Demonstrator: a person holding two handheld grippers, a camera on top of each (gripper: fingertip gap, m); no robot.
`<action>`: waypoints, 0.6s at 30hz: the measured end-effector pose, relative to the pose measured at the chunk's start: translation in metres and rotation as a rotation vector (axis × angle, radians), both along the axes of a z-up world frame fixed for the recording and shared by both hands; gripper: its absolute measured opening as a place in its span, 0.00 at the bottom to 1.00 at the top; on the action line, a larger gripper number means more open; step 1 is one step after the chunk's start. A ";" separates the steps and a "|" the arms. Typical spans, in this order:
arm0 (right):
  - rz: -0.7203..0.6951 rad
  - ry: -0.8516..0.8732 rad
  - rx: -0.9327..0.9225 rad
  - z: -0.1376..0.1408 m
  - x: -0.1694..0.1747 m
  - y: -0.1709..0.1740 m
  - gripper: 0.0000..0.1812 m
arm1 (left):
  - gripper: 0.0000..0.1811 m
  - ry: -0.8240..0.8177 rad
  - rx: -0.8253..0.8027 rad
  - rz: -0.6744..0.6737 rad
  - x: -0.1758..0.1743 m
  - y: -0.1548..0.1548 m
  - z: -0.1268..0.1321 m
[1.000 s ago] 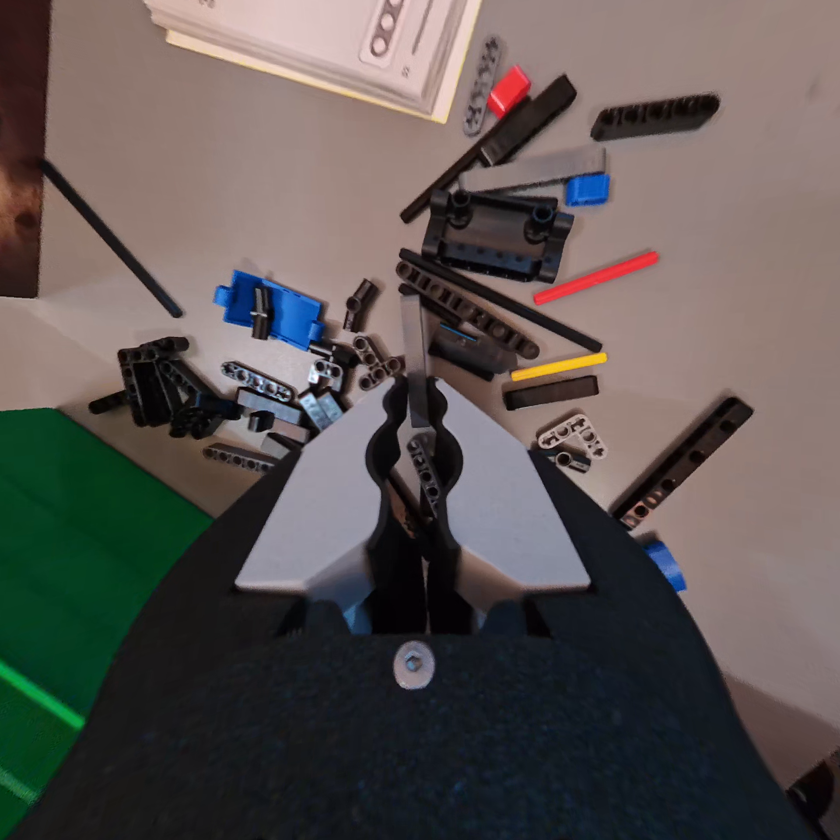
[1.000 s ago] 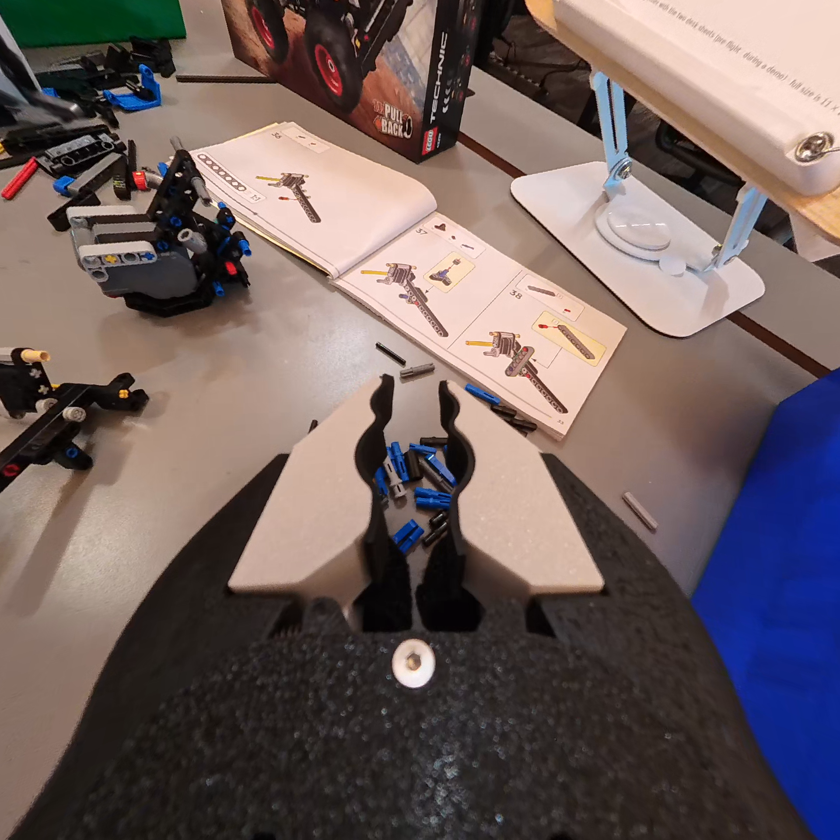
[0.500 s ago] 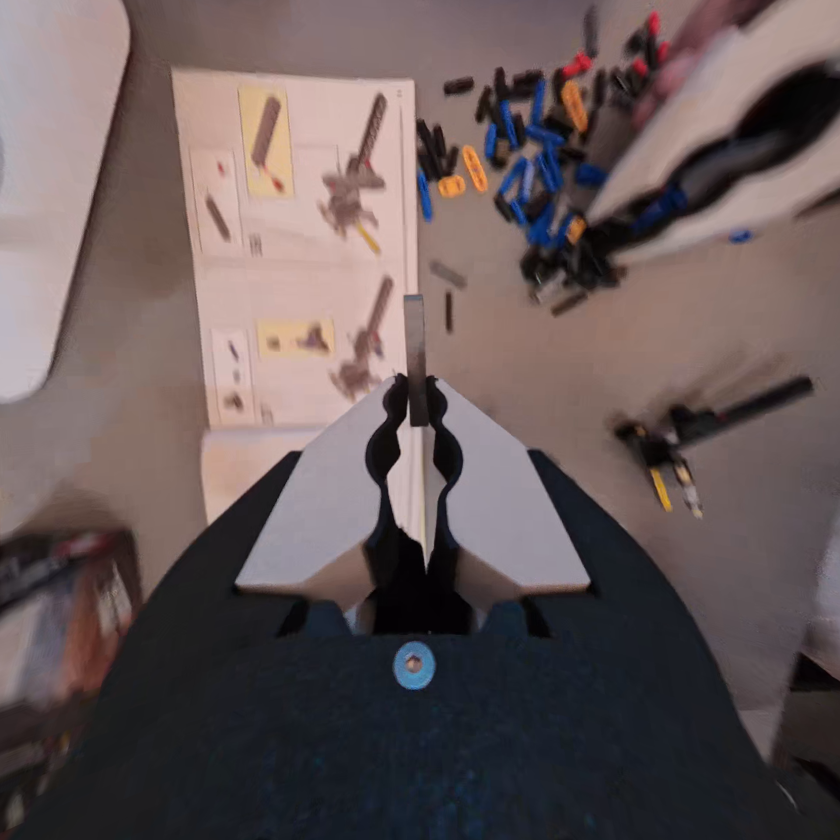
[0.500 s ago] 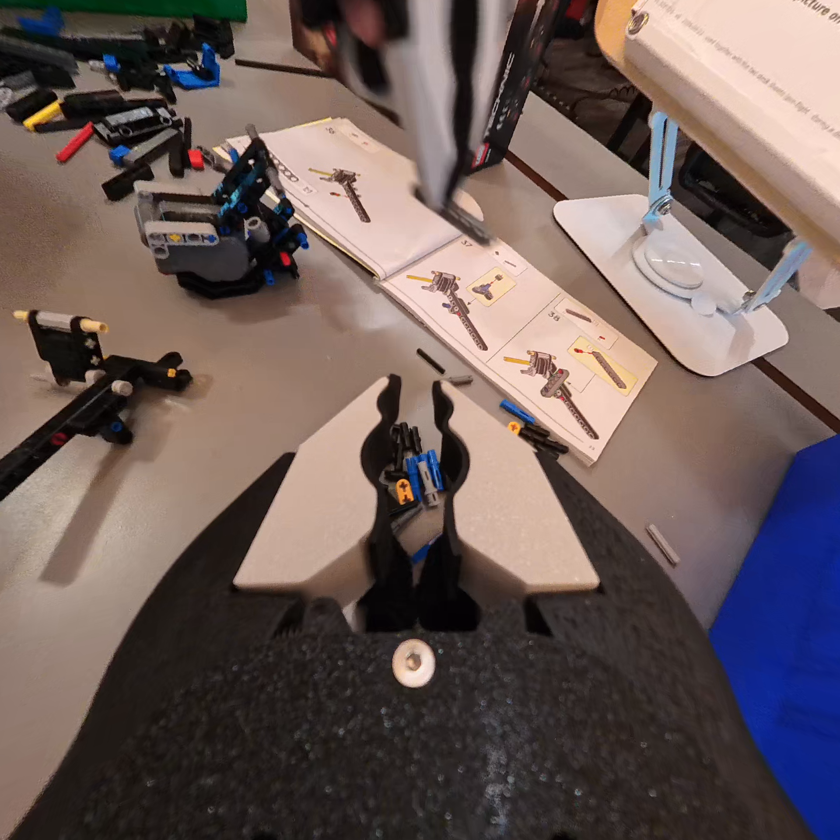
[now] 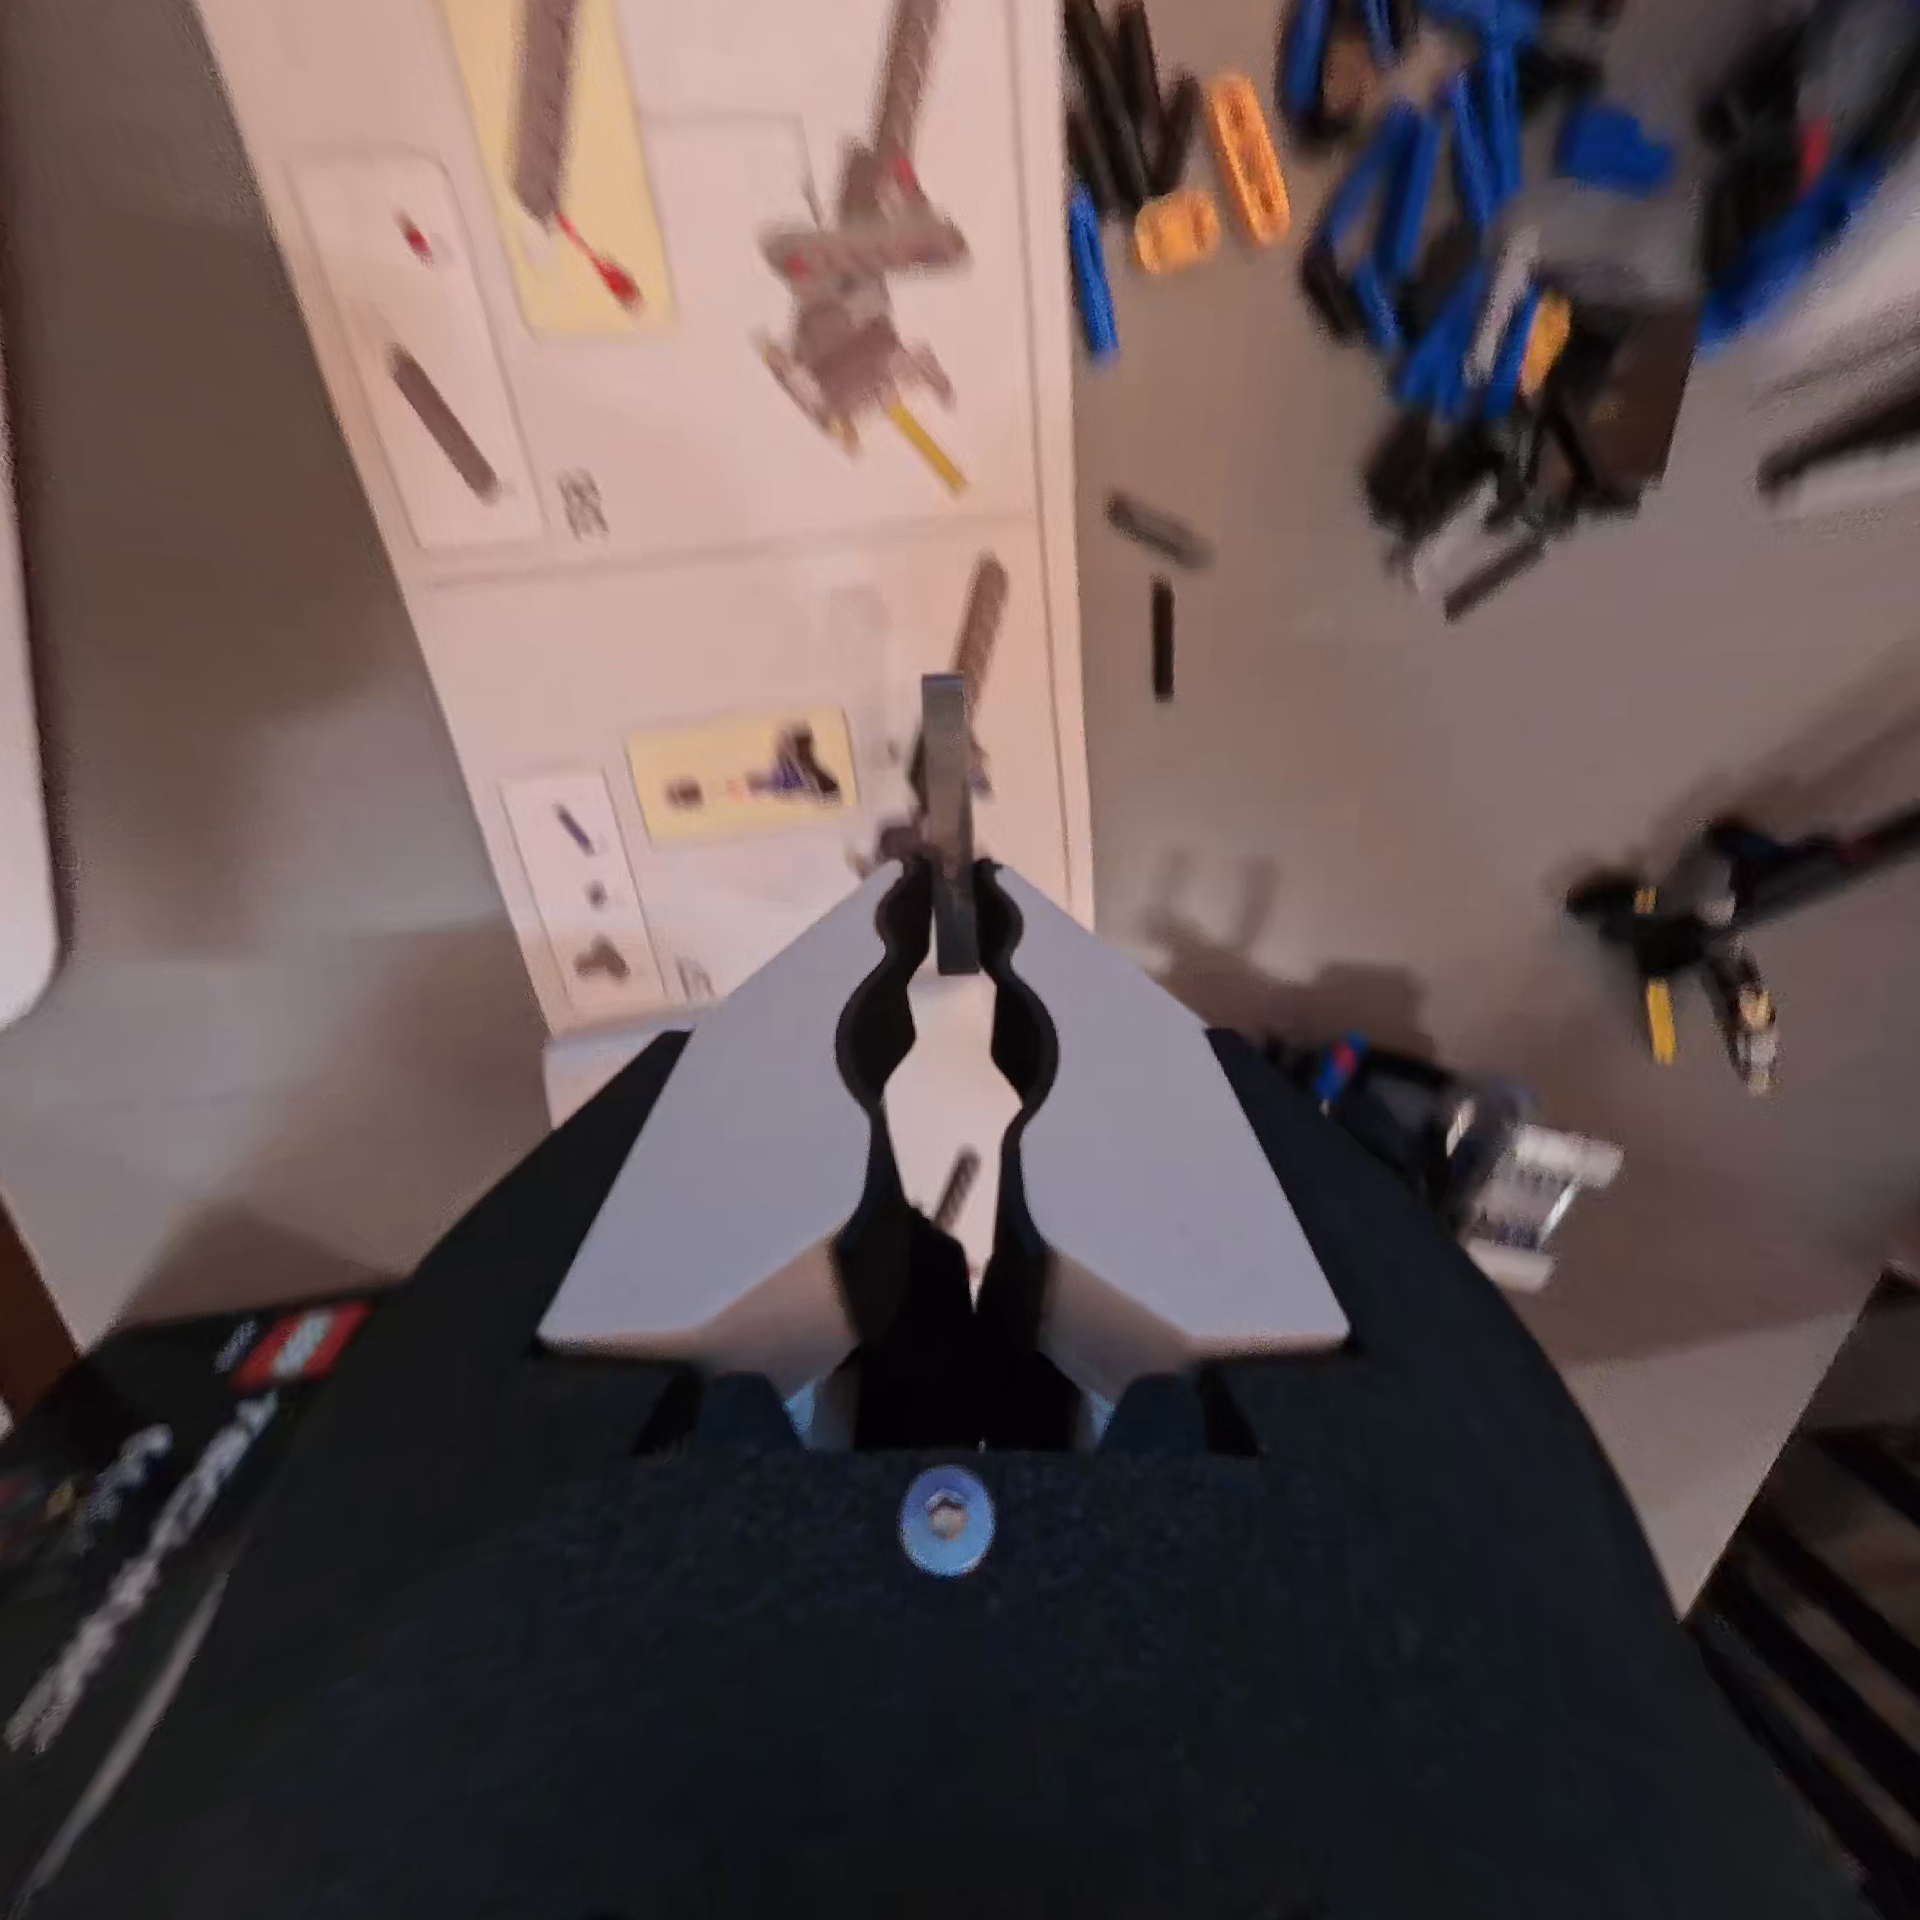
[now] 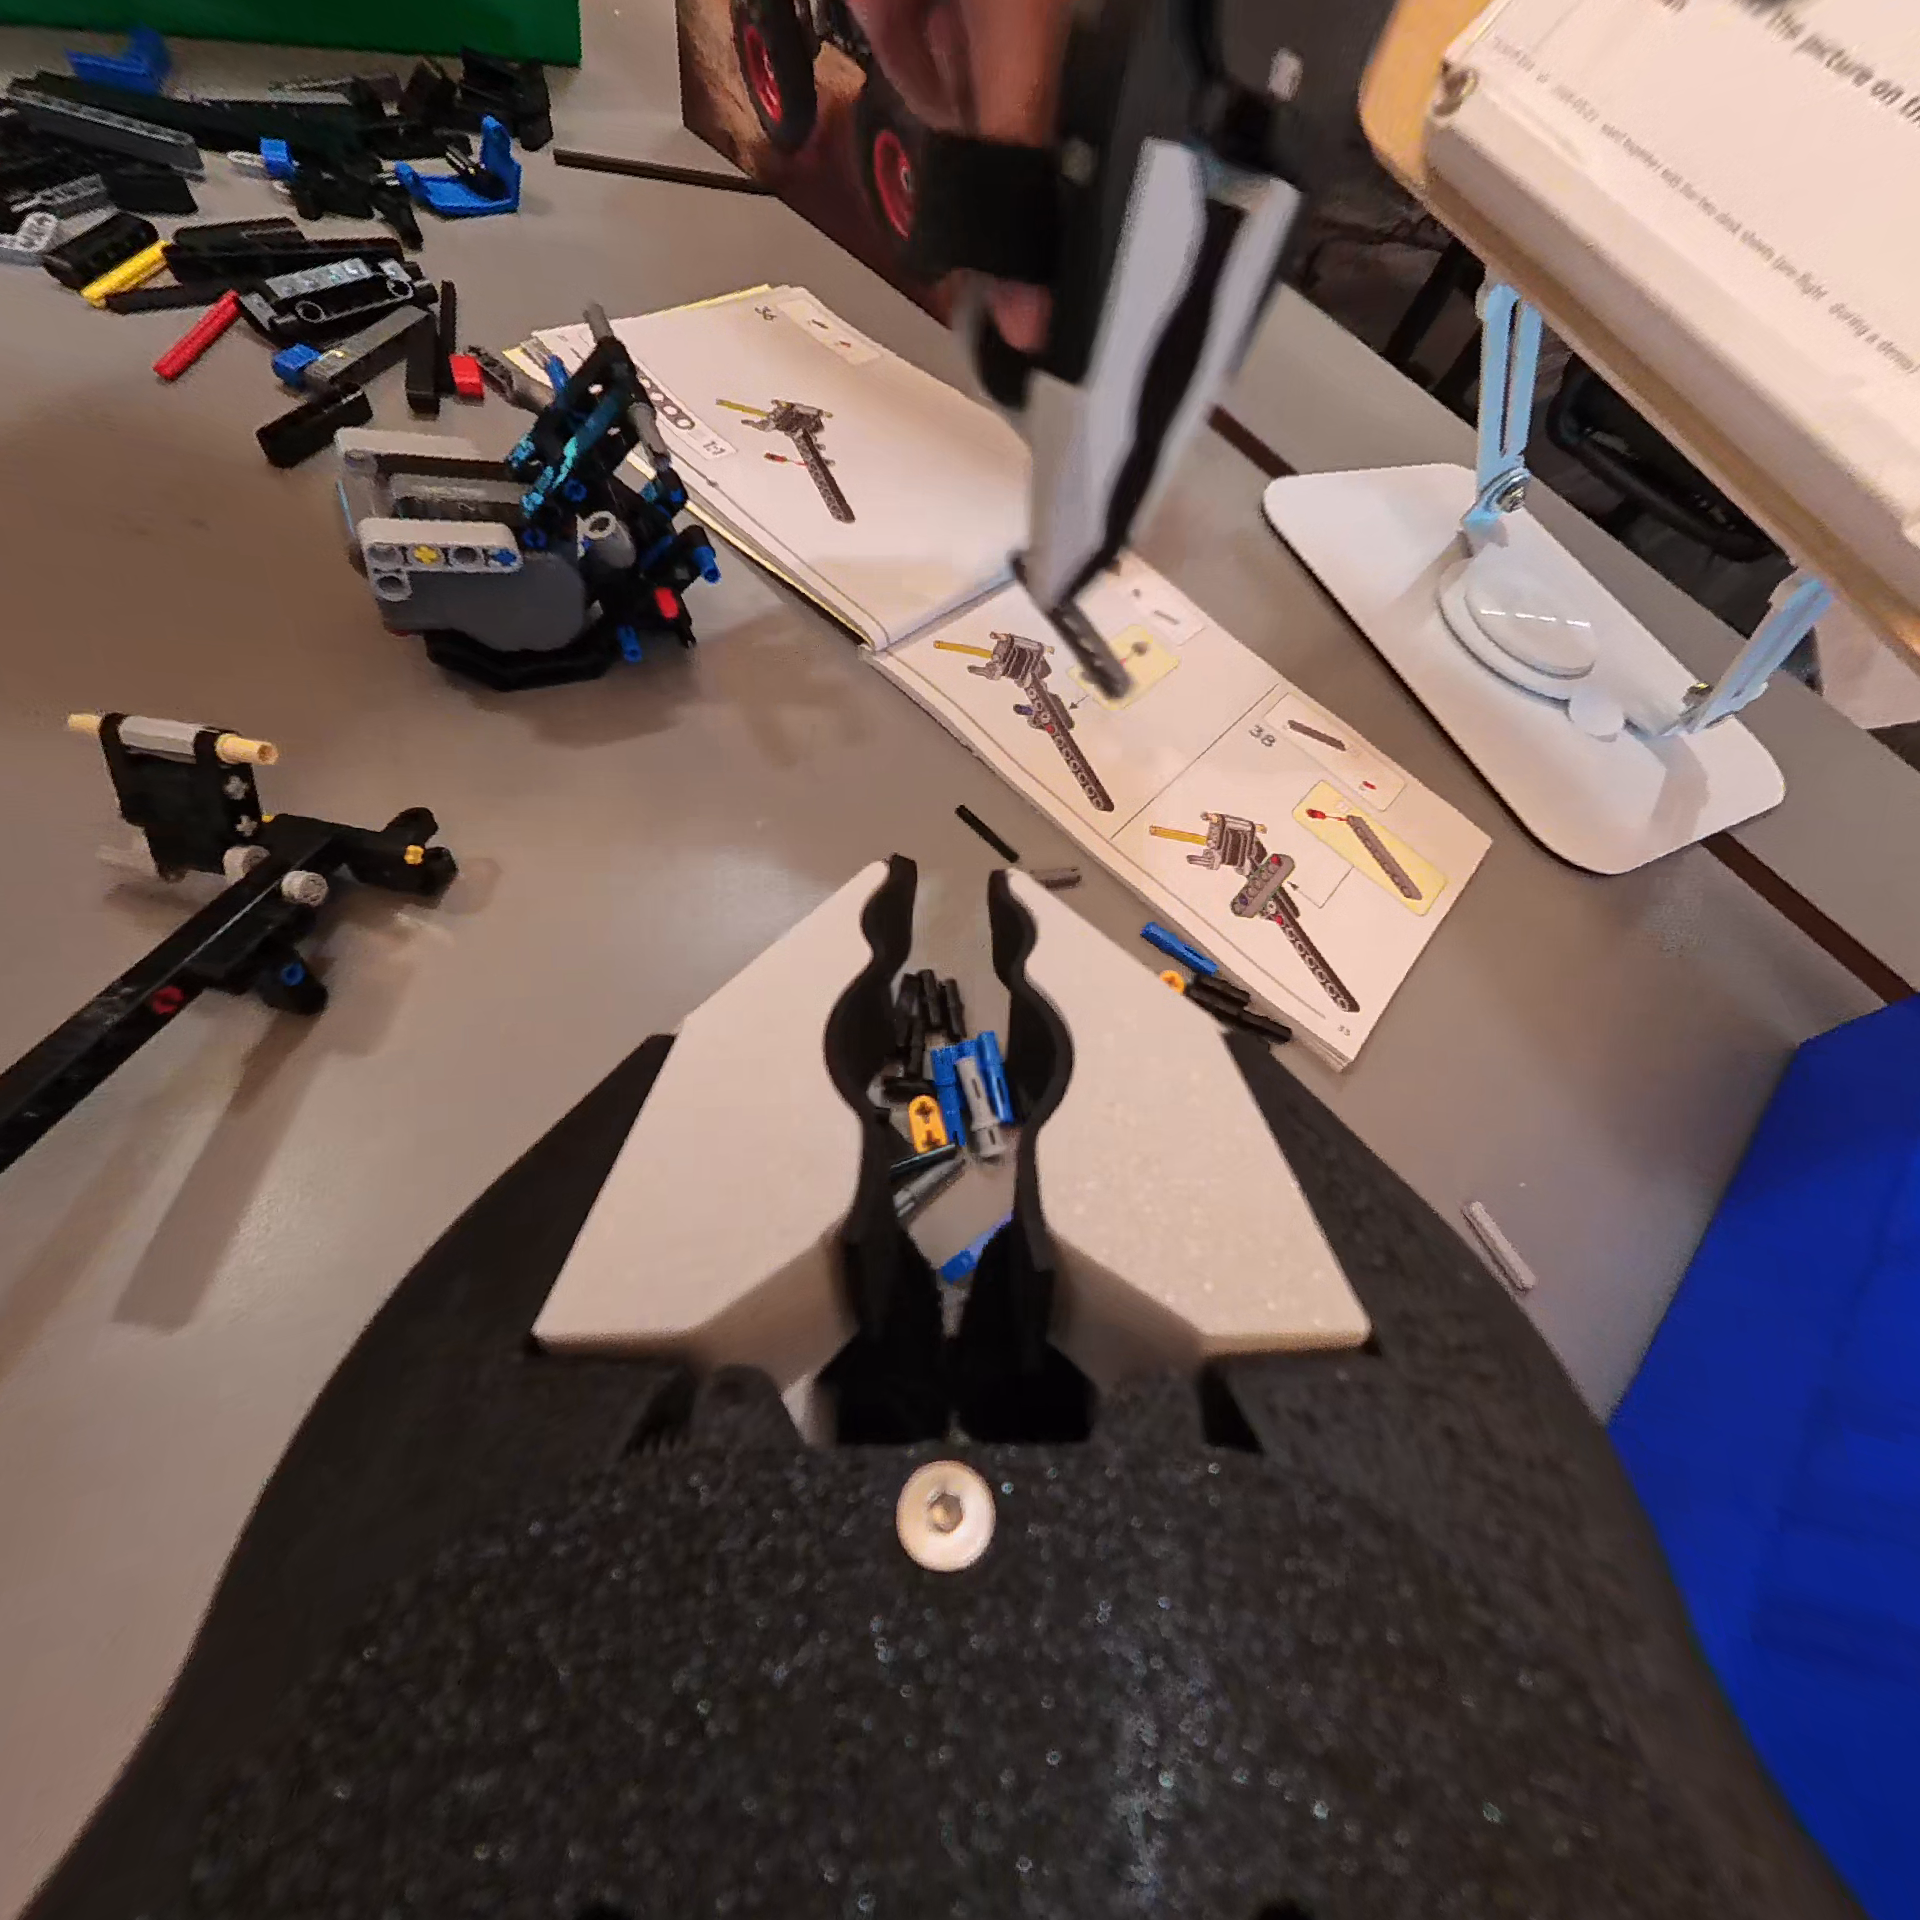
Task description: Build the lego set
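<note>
My left gripper [image 5: 948, 883] is shut on a dark grey beam [image 5: 951, 810] that sticks out past the fingertips, held above the open instruction booklet [image 5: 727, 436]. In the right wrist view the left gripper [image 6: 1081, 582] points down over the booklet [image 6: 914, 488] with the beam [image 6: 1086, 644] hanging from its tips. My right gripper [image 6: 945, 883] is open and empty, low over a pile of small blue, black and orange pins [image 6: 956, 1081] seen between its fingers. The same pile [image 5: 1475, 270] shows blurred in the left wrist view.
A grey and black motor assembly [image 6: 499, 551] and a long black sub-assembly [image 6: 208, 862] stand left on the grey table. Loose beams [image 6: 260, 239] lie at the back left. A white stand [image 6: 1558, 665], the set's box [image 6: 810, 94] and blue cloth [image 6: 1818, 1351] border the right.
My left gripper has carried the dark grey beam from the loose parts pile to above the booklet. My right gripper has shifted slightly over the pin pile and stays open.
</note>
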State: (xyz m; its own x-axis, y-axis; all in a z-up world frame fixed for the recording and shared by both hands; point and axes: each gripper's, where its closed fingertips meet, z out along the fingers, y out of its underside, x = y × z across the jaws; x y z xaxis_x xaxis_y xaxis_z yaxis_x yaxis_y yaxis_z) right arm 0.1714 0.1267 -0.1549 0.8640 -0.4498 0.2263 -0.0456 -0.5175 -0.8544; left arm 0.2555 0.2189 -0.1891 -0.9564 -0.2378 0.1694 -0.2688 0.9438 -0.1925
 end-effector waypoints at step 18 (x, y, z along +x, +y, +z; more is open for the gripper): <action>0.022 0.015 -0.031 -0.010 -0.005 0.007 0.08 | 0.03 0.042 0.112 0.110 -0.075 0.170 -0.030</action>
State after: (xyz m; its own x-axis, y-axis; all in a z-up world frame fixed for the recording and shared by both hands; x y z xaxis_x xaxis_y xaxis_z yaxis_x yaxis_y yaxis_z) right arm 0.1664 0.1332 -0.1648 0.8773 -0.4233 0.2264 -0.0467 -0.5448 -0.8373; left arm 0.1809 0.3893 -0.2192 -0.9161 -0.3608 0.1752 -0.3777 0.9229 -0.0747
